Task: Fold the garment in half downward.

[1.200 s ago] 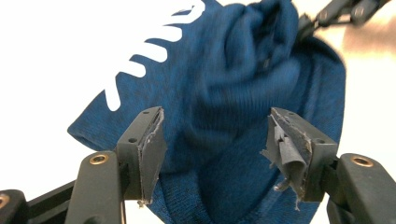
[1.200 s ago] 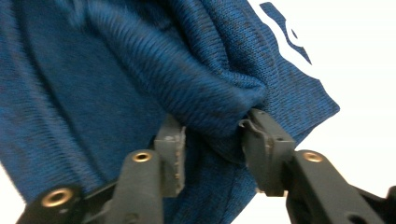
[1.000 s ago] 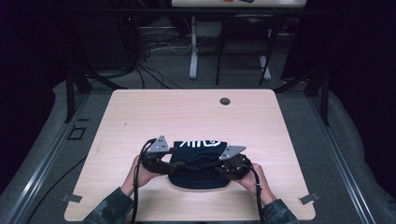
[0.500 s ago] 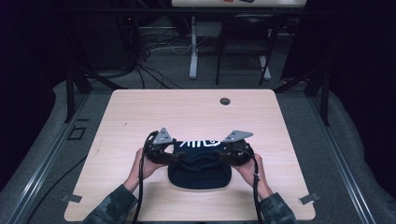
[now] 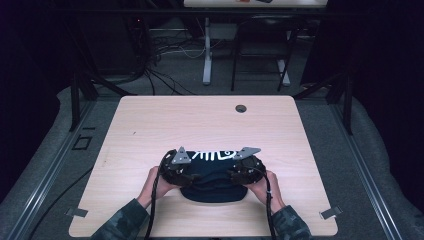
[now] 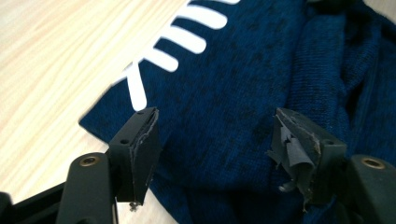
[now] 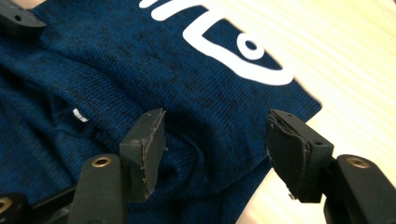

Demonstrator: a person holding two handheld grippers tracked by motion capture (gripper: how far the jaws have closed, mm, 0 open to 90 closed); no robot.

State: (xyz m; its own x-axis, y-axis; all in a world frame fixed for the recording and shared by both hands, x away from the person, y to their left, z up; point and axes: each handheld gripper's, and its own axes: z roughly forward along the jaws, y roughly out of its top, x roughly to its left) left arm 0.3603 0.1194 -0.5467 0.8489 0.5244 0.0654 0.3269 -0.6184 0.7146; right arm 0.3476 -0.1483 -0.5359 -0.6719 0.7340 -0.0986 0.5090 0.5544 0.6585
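A dark blue knitted garment (image 5: 212,175) is lying folded on the near half of the wooden table (image 5: 150,125), close to the person's edge and roughly midway between the table's left and right sides. In the high view it is showing as a compact, rounded bundle with a white fishbone print (image 5: 215,154) running along its far edge. The left gripper view is showing the ribs and tail of that print (image 6: 180,37) (thick white bars on a flecked navy knit), and the cloth there is lying in overlapping layers with a fold ridge running away from the jaws. The right gripper view is showing the fish's head, a white outline with a ring for the eye (image 7: 238,49), plus a small white label (image 7: 80,115) tucked into a crease of the fabric.

The left gripper (image 6: 215,140) is hovering over the left end of the garment with its jaws standing well apart; they have just been opening, and the knit is lying below and between them without either pad pressing on it. The right gripper (image 7: 215,144) is hanging over the right end, near the garment's corner, its jaws likewise parted after just opening, with the folded edge lying under the gap and not being pinched.

A small round grommet (image 5: 241,108) is sitting in the table's far edge, well apart from the garment.
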